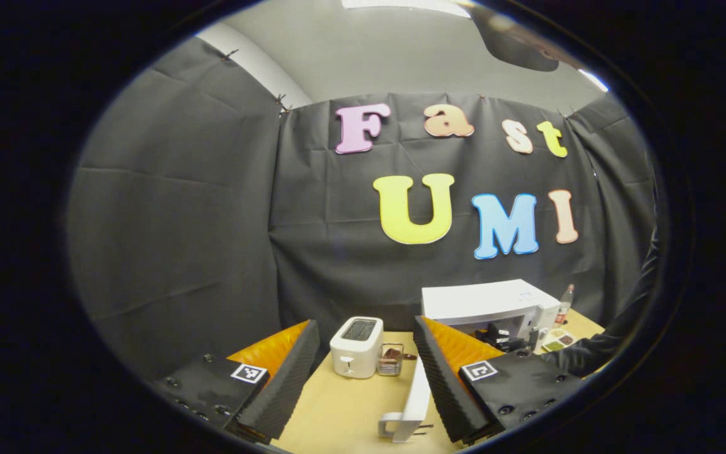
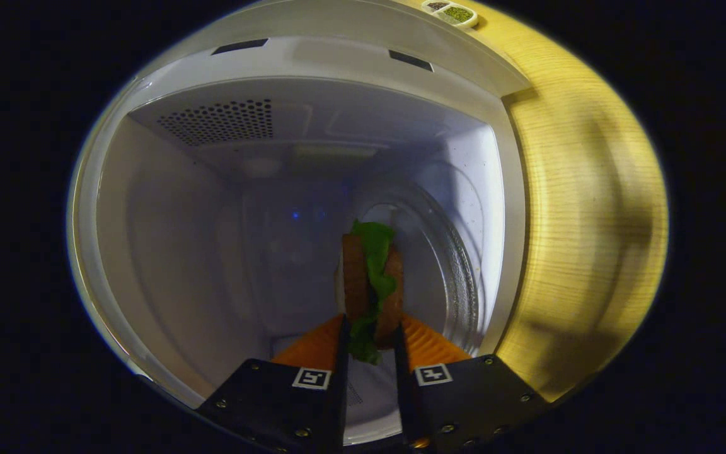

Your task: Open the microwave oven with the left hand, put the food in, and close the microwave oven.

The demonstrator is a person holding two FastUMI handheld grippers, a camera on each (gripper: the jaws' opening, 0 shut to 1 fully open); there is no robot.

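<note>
In the left gripper view my left tongs [image 1: 366, 378] hang open and empty above the table [image 1: 344, 403], the microwave oven [image 1: 489, 306] well ahead. In the right gripper view my right tongs [image 2: 369, 353] pinch the burger [image 2: 369, 284] by its buns, inside the oven cavity, above the glass turntable [image 2: 445, 252]. It looks soft and light; layers could slip, so I squeeze gently.

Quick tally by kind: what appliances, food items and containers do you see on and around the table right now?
Appliances: 2, the microwave and the toaster.
Food items: 1, the sandwich held in the right gripper.
Containers: 3, the bottle, the divided tray and the glass jar.
Total: 6.
</note>
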